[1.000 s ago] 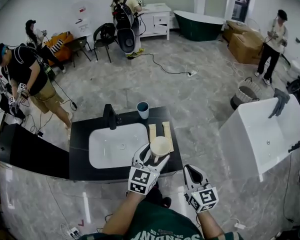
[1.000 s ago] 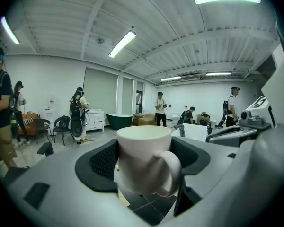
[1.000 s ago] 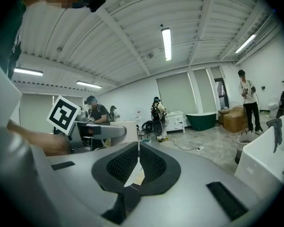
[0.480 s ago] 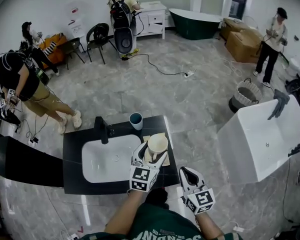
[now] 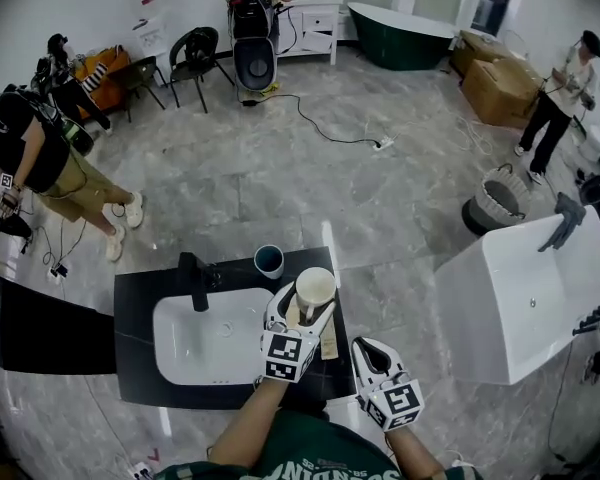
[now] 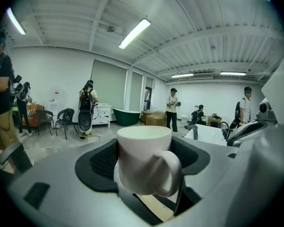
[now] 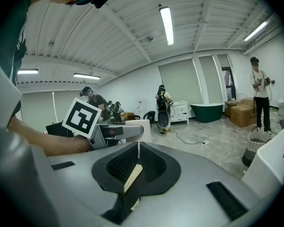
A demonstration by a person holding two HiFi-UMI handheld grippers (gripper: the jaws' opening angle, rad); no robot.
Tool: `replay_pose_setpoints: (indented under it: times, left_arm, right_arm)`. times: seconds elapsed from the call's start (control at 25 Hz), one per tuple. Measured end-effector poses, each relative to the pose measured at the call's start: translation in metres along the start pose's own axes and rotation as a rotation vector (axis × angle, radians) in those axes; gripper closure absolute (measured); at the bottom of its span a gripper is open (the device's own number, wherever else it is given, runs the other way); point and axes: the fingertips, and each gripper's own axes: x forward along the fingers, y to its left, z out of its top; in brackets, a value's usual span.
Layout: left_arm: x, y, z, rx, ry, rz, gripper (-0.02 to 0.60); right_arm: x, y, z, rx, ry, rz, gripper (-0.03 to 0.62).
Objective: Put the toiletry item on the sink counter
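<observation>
Black counter (image 5: 140,298) receives nothing yet: the left gripper (image 5: 302,306) clamps a white cup (image 5: 315,288) over its right end, apparently not set down. Right gripper (image 5: 366,348) is closed and empty.

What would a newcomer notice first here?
First, the white mug clamped in the left gripper's jaws, over the right end of the black counter, beside the white basin. Next, the blue cup standing on the counter behind the basin. The right gripper sits nearer the person, jaws together and empty.
</observation>
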Motion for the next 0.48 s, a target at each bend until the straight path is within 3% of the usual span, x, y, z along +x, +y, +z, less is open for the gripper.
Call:
replay_pose_setpoints:
  times: [0.48]
  left_arm:
    - [0.072, 0.036, -0.039, -0.031, 0.064, -0.01, 0.218]
  right_arm:
    - [0.037, -0.025, -0.013, 0.022, 0.078, -0.036, 0.551]
